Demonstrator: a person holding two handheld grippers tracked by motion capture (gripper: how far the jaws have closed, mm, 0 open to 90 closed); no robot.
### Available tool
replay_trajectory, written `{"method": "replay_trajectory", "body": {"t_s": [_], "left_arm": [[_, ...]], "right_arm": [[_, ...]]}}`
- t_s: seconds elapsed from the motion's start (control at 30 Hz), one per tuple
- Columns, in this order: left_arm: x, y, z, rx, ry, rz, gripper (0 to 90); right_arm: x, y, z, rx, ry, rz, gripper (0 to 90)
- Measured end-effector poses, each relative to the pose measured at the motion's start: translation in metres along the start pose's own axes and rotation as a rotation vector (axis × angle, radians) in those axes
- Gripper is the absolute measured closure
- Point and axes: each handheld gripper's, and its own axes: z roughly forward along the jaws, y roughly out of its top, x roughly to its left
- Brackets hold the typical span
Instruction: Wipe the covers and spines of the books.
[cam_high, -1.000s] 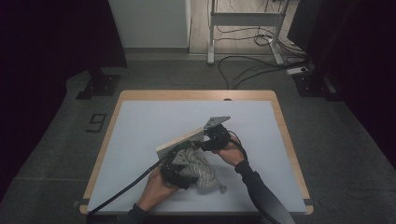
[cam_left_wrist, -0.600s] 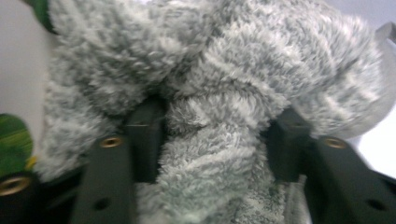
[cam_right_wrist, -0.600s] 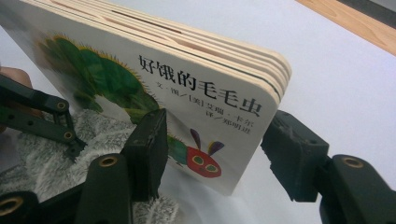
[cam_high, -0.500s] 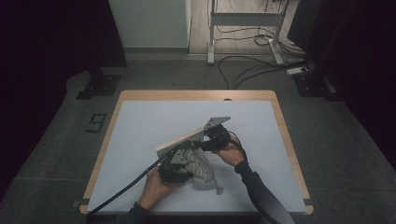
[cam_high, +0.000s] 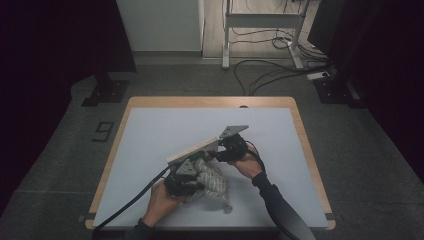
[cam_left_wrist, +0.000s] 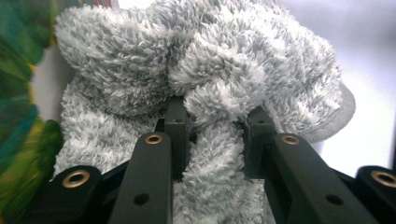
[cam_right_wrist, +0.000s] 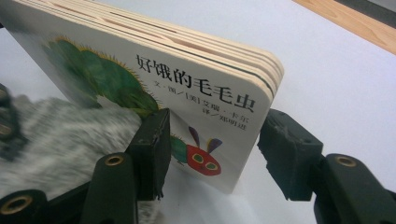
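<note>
A fluffy grey cloth (cam_left_wrist: 210, 70) lies bunched on the table (cam_high: 150, 130) near its front edge. My left gripper (cam_left_wrist: 212, 116) is shut on a fold of it; the jaws have just been closing on that fold. In the high view this gripper (cam_high: 187, 177) sits at the cloth's (cam_high: 212, 185) left side. A thick board book (cam_right_wrist: 187, 84) with a green caterpillar on its cover stands tilted, its far end raised above the cloth. My right gripper (cam_right_wrist: 215, 121) holds the book's corner between its jaws, which have just been closing a little. From above, the right gripper (cam_high: 220, 152) is at the book's (cam_high: 192, 150) right end.
The table has a pale top and a wooden rim (cam_high: 210, 101). Cables (cam_high: 270, 75) and a desk frame (cam_high: 260, 20) stand on the floor beyond it. A black cable (cam_high: 130, 202) trails from the left gripper toward the front left corner.
The left gripper has closed on the grey cloth and risen slightly with it, bunching the cloth. The right gripper and the book have stayed where they were.
</note>
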Motion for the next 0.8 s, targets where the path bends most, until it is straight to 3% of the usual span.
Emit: {"method": "replay_trajectory", "body": {"t_s": [0.3,0.47,0.8], "left_arm": [[-0.008,0.0,-0.03,-0.003,0.023,0.005,68.4],[-0.01,-0.003,-0.042,0.02,0.041,0.012,67.9],[-0.005,-0.026,-0.069,0.036,0.061,-0.041,67.7]], "right_arm": [[0.001,0.0,0.0,-0.003,-0.006,-0.001,43.5],[0.001,-0.001,-0.001,-0.002,-0.005,0.001,43.7],[0.001,-0.002,-0.002,-0.001,-0.002,0.0,44.1]]}}
